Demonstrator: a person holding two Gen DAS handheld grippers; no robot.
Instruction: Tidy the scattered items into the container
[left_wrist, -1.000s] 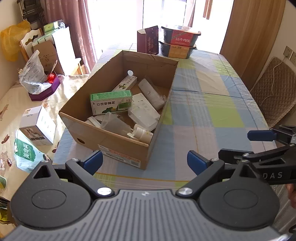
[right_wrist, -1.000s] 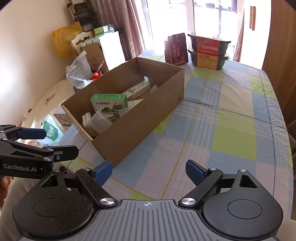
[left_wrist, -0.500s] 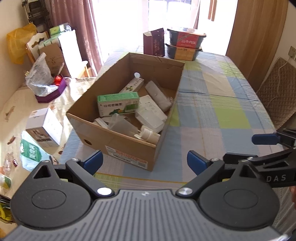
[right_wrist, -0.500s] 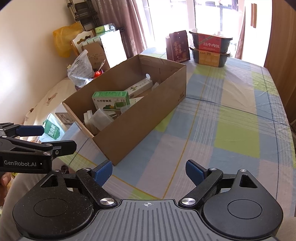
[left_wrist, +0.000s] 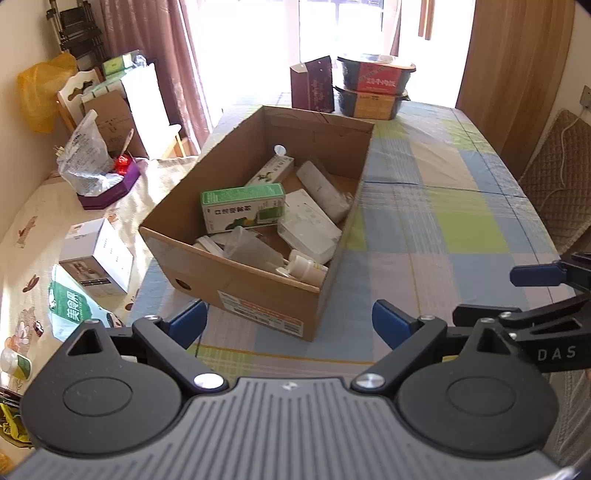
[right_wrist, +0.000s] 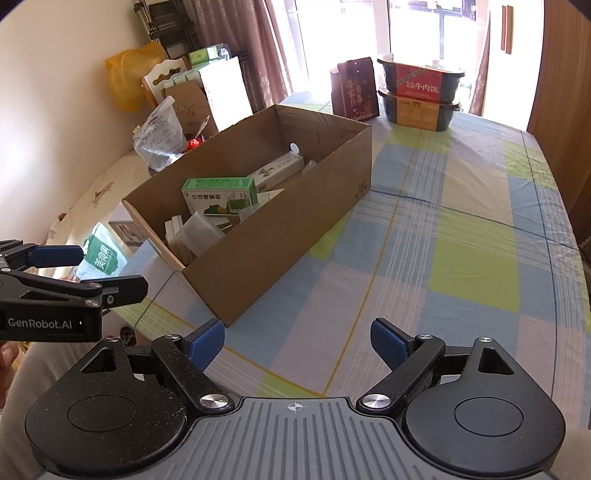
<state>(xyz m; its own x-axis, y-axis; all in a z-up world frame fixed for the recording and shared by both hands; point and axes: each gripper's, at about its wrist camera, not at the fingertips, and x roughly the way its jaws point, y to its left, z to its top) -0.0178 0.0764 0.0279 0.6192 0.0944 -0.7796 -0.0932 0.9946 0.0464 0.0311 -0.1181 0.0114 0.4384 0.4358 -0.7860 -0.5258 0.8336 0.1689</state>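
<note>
Both views have drawn back and risen a little since the earlier frames, so the open brown cardboard box sits slightly smaller and nearer mid-frame; nothing inside it appears to have shifted.

Neither tool carries anything. Along the bottom edge of its own view, the left gripper has its blue-padded jaws spread wide with only tablecloth between them, and the right gripper is spread the same way. Each also shows in the other's view, at the right edge of the left view and the left edge of the right view.

By the look of it the task is nearly or wholly done. The box, in the centre of the left view, already holds a green-and-white carton standing on its long edge, a long white tube box behind it, a flat white plastic case, a clear plastic cup lying on its side and a small white bottle at the near corner. The checked blue, green and cream tablecloth to the right of the box is bare, apart from a dark red paper bag and two stacked black food tubs at upper centre, which look like bystanders.

What may remain lies at lower left, off the checked cloth: a white printed box and a green-and-white pouch on the neighbouring cream surface. Whether these belong to the job cannot be told.
</note>
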